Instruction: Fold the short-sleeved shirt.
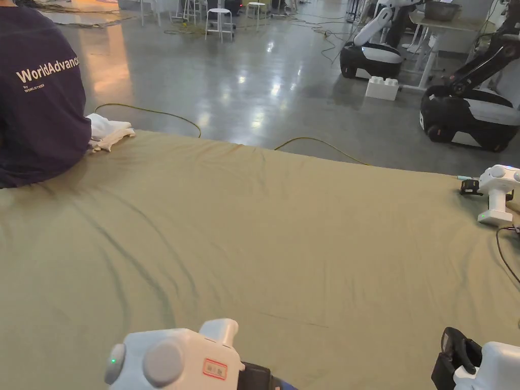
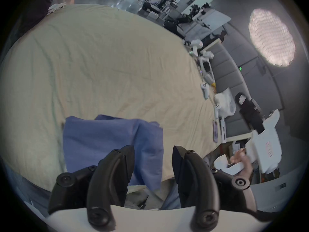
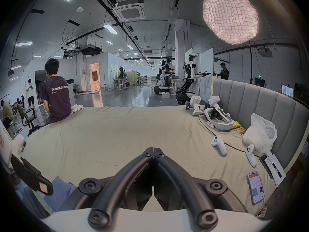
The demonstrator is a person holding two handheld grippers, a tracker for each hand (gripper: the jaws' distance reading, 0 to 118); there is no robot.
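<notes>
A blue short-sleeved shirt (image 2: 113, 143) lies folded into a rough rectangle at the near edge of the olive bed sheet (image 2: 100, 59). My left gripper (image 2: 153, 149) hovers over the shirt's near right part, its black jaws wide apart with nothing between them. In the right gripper view a corner of the shirt (image 3: 61, 192) shows at lower left. My right gripper (image 3: 153, 149) is held off to the shirt's right over bare sheet, with its jaw tips touching and holding nothing. A hand holds the right gripper (image 2: 260, 145) at the bed's edge.
A person (image 1: 40, 96) sits on the bed's far left edge beside a white cloth (image 1: 109, 131). A spare white handheld device (image 1: 495, 195), a headset (image 3: 219, 120), controllers (image 3: 219, 145), a phone (image 3: 255, 187) and a plastic bag (image 3: 260, 135) line the right side by the headboard. Wheeled robots (image 1: 376, 56) stand on the floor beyond.
</notes>
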